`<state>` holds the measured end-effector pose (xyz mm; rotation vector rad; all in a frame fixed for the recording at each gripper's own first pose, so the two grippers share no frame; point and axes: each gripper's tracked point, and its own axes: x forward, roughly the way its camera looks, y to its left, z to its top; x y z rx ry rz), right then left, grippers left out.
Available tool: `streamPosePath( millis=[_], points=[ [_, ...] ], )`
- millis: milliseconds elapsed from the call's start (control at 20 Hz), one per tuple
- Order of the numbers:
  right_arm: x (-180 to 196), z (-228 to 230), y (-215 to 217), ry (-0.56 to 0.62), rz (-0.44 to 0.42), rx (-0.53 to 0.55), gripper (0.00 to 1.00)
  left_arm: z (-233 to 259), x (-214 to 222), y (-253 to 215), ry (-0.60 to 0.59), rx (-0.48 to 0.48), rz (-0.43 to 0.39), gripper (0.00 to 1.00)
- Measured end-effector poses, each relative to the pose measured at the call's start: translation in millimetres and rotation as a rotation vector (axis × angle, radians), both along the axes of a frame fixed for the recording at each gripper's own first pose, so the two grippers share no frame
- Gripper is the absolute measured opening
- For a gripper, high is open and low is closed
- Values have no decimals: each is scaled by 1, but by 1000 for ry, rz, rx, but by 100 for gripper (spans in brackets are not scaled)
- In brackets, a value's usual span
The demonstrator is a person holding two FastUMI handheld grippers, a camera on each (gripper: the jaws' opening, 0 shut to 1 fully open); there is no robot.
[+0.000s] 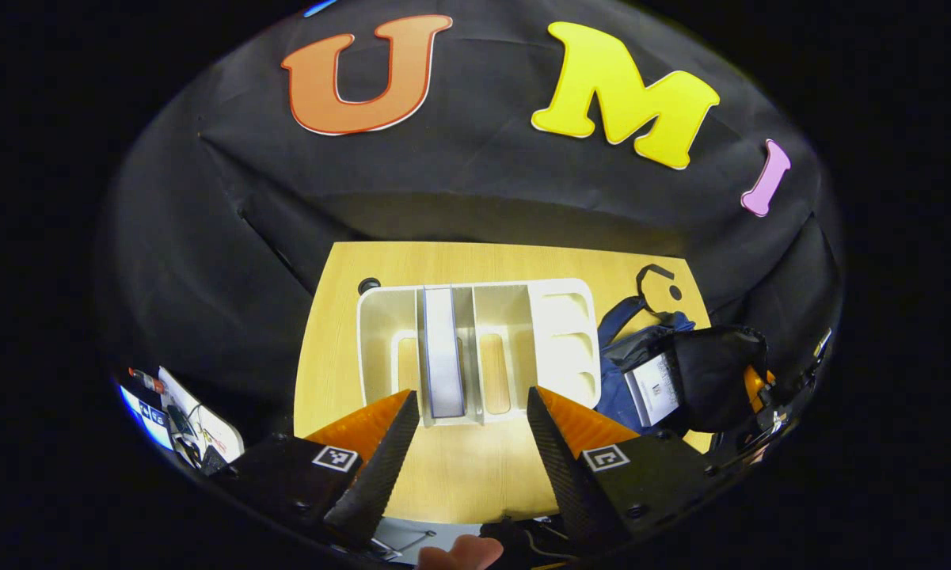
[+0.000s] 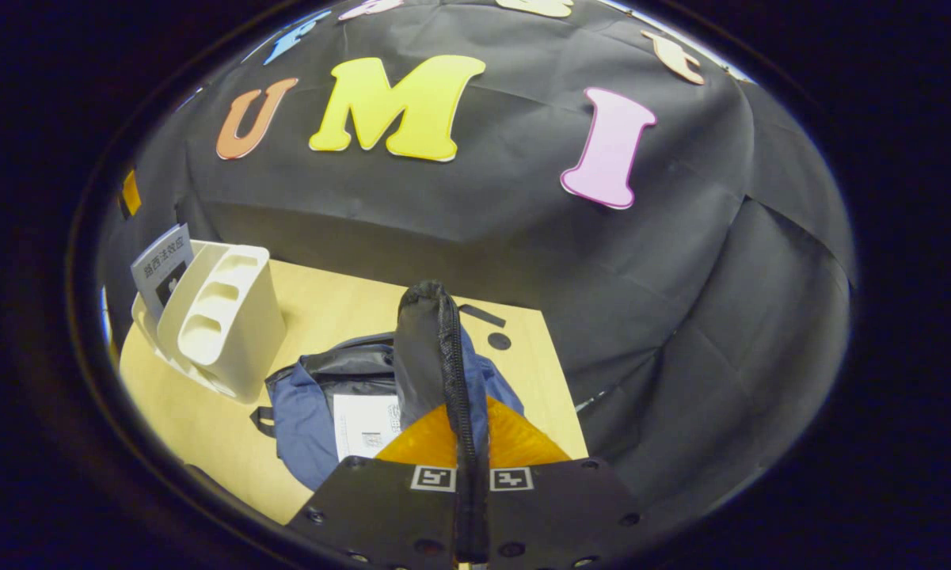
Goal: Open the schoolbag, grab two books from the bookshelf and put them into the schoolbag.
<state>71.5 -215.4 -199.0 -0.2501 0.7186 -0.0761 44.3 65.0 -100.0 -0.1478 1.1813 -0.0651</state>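
The left gripper (image 1: 465,443) hangs over the near edge of the wooden table (image 1: 340,332) with its two fingers spread wide and nothing between them; straight ahead, in the gap between the fingers, stands the white bookshelf (image 1: 554,317), and one book (image 1: 444,356) sits upright in a slot left of its middle. To the right of the bookshelf lies the blue schoolbag (image 1: 614,372), its mouth open, with a second book (image 1: 656,388) showing inside it under the lifted black flap (image 1: 717,372). In the right gripper view the right gripper (image 2: 471,443) has its fingers closed together on that flap (image 2: 427,348), pinching it at the zipper edge and holding it up so it stands above the bag. Below it the schoolbag (image 2: 305,412) rests on the table (image 2: 206,427), with the white book (image 2: 364,423) lying in the opening. The bookshelf (image 2: 230,317) stands near the bag on its left, the other book (image 2: 162,265) rising behind it
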Motion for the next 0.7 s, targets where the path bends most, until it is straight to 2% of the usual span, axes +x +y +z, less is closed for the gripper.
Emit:
streamPosePath(
  millis=[250,300,350,400,450,700],
  points=[
    [-1,-2,-2,8,-21,5,1,-39,16,-1,121,-36,-16,88],
    [-2,-2,-2,11,-25,4,1,-45,19,-2,134,-38,-21,92],
    [-1,-3,-3,12,-29,4,1,-50,22,-3,152,-42,-24,88],
    [0,-4,-3,13,-34,4,1,-56,23,-3,170,-45,-24,92],
    [0,-4,-3,16,-37,2,1,-61,25,-1,189,-47,-24,88],
    [4,-7,-4,25,-50,-8,1,-89,31,6,271,-41,-22,88]
  ],
)
